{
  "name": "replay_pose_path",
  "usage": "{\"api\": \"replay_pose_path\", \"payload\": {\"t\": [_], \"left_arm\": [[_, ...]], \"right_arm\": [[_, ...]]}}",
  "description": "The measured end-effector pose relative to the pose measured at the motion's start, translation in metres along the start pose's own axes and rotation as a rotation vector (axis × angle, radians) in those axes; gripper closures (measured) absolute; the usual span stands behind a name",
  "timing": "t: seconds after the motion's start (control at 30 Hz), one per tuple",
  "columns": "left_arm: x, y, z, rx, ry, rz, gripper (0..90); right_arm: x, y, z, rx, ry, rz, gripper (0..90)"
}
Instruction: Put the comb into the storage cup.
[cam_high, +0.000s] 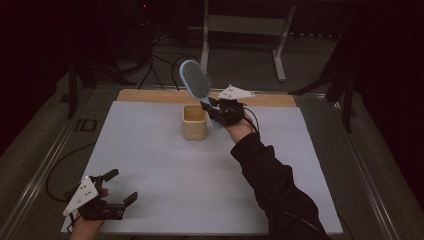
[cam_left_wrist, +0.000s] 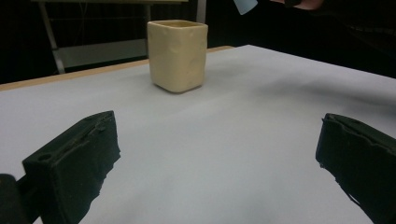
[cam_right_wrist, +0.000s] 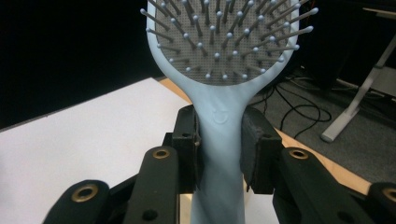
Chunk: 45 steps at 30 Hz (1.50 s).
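The right gripper (cam_high: 216, 107) is clamped on a light blue brush (cam_high: 196, 84). Its two jaws press on the handle from both sides, just below the place where the handle widens into the head. In the right gripper view the brush (cam_right_wrist: 222, 70) rises straight up out of the jaws, in line with them, and the bristles face the camera. The lower end of the handle passes down between the jaws, toward the body of the gripper.

In the high view the long axis of the brush is tilted. The head points up and to the left, and away from the person, and the handle end points down to the right, into the gripper. The head is above and behind the cup (cam_high: 194, 122), well over its rim. The handle and the right gripper are just to the right of the cup, a little higher than its rim. The brush does not touch the cup.

The cup is beige and stands upright on the white sheet (cam_high: 165, 170).

The left gripper (cam_high: 120, 187) rests low on the sheet, well apart from the cup, at the near left. Its jaws are wide apart, with nothing between them, and they point toward the cup (cam_left_wrist: 177, 53).
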<state>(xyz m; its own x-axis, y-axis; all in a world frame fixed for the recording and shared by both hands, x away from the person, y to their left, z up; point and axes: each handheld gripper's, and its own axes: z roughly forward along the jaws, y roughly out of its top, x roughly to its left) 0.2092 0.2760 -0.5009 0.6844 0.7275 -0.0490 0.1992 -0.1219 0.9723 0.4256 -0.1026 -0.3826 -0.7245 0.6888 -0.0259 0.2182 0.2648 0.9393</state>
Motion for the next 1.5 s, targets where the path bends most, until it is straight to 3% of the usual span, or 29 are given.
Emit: {"api": "replay_pose_path", "payload": {"t": [0.17,0.93,1.2,1.5], "left_arm": [[0.000,0.000,0.000,-0.001,0.001,0.000,0.0],[0.000,0.000,-0.003,-0.012,0.001,-0.006,0.0],[0.001,0.000,-0.004,-0.011,-0.002,-0.009,0.0],[0.001,0.000,-0.004,-0.016,-0.005,-0.012,0.0]], "right_arm": [[-0.001,0.003,0.008,-0.029,0.007,0.037,69.8],[0.003,0.018,0.043,-0.106,0.000,0.050,69.8],[-0.003,0.021,0.055,-0.180,0.004,0.105,69.8],[-0.006,0.019,0.066,-0.188,-0.003,0.099,69.8]]}}
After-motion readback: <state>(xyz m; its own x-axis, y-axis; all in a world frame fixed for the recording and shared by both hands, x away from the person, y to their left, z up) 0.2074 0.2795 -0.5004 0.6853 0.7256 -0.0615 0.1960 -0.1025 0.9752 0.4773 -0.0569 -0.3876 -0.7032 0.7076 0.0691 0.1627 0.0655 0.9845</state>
